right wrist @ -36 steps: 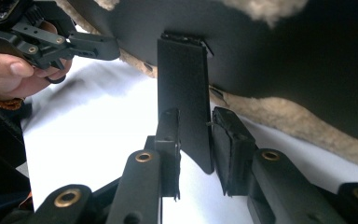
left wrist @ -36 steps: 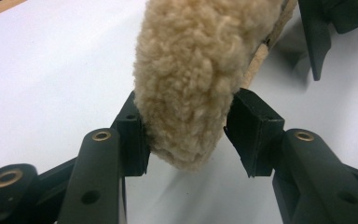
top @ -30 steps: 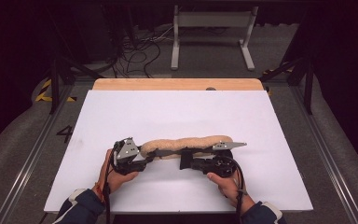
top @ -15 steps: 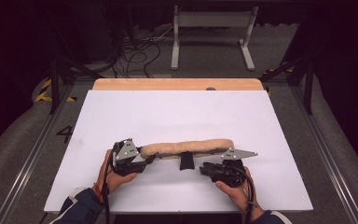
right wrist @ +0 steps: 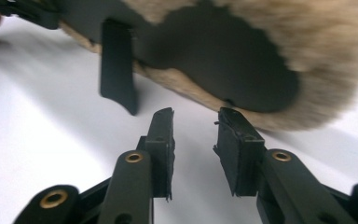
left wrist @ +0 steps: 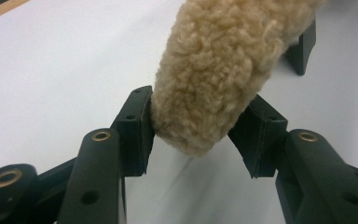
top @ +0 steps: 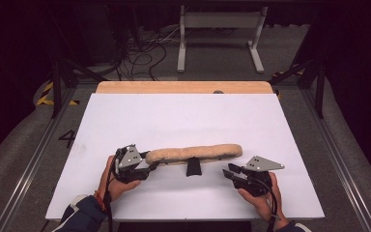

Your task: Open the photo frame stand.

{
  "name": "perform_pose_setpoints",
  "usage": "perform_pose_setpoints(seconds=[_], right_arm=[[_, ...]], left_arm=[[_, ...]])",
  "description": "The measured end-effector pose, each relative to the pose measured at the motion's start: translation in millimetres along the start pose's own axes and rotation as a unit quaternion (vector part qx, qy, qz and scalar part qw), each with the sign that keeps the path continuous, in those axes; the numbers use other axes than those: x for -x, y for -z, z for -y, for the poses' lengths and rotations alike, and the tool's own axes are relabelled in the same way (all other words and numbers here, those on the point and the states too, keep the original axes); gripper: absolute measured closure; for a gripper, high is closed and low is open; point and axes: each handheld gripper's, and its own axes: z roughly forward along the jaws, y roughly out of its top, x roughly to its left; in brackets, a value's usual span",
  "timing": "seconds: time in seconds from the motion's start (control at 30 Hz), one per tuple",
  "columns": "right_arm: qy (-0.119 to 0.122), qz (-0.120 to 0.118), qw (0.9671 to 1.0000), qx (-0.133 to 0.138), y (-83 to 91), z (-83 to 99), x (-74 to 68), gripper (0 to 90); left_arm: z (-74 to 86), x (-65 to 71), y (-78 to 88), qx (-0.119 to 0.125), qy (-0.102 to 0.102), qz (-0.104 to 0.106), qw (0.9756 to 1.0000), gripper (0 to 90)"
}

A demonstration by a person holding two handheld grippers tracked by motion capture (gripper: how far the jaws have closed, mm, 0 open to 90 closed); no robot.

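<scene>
**Left gripper holds the fleece pad by its end; right gripper stands free**

The left gripper (left wrist: 193, 128) is clamped on the rounded end of the tan fleece pad (top: 193, 153), its two black pads pressing into the pile from both sides. The right gripper (top: 232, 175) holds nothing: its jaws have just been opening, and nothing lies between them. It sits near the pad's other end, apart from it, toward the person's side.

The pad lies on the white table (top: 183, 116), in the near half. Its long axis runs across the table from left to right, the right end a little farther from the person. A black clip-like piece (top: 192, 167) hangs from its underside near the middle; in the right gripper view the underside looks dark and smooth, possibly a backing, though blur makes that hard to settle.

To do this step well, the left gripper should keep its squeeze even and level so the soft end does not slip out. The right gripper would do best to come in square to the pad's end, jaws wide enough to clear the fleece before closing.
</scene>
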Motion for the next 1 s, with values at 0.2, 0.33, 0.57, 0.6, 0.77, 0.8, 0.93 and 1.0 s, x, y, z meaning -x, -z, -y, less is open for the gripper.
perform_pose_setpoints(seconds=[0.2, 0.33, 0.57, 0.6, 0.77, 0.8, 0.93, 1.0], right_arm=[[0.004, 0.041, 0.9991, 0.002, 9.2, 3.4, 10.6, 59.4], [-0.004, 0.063, 0.998, 0.009, 16.8, 4.8, 20.1, 55.2], [-0.014, 0.076, 0.9965, 0.031, 22.3, 2.4, 28.1, 49.7], [-0.014, 0.077, 0.9964, 0.031, 21.7, 2.6, 28.6, 49.7], [-0.017, 0.077, 0.996, 0.042, 22.7, 2.3, 31.5, 50.8], [-0.018, 0.078, 0.9958, 0.046, 23.2, 1.7, 32.1, 51.0], [-0.015, 0.071, 0.9957, 0.058, 23.7, -0.3, 32.7, 57.2], [-0.009, 0.07, 0.9958, 0.059, 23.5, -1.2, 32.0, 60.9]], left_arm=[[1.0, 0.1, 5.3, 0.002, -0.01, 0.002, 0.9999, 49.6], [1.8, -0.3, 9.9, 0.004, -0.016, 0.001, 0.9999, 47.5], [3.3, -3.3, 18.5, 0.007, -0.015, -0.003, 0.9999, 37.5], [2.9, -3.0, 19.1, 0.007, -0.018, -0.003, 0.9998, 34.5], [2.1, -2.0, 19.4, 0.011, -0.019, 0.001, 0.9998, 29.4], [2.5, -1.8, 19.4, 0.01, -0.019, 0.002, 0.9998, 28.6], [3.7, -1.6, 22.2, 0.013, -0.013, -0.002, 0.9998, 24.0], [3.7, -1.2, 23.9, 0.018, -0.008, -0.001, 0.9998, 22.4]])
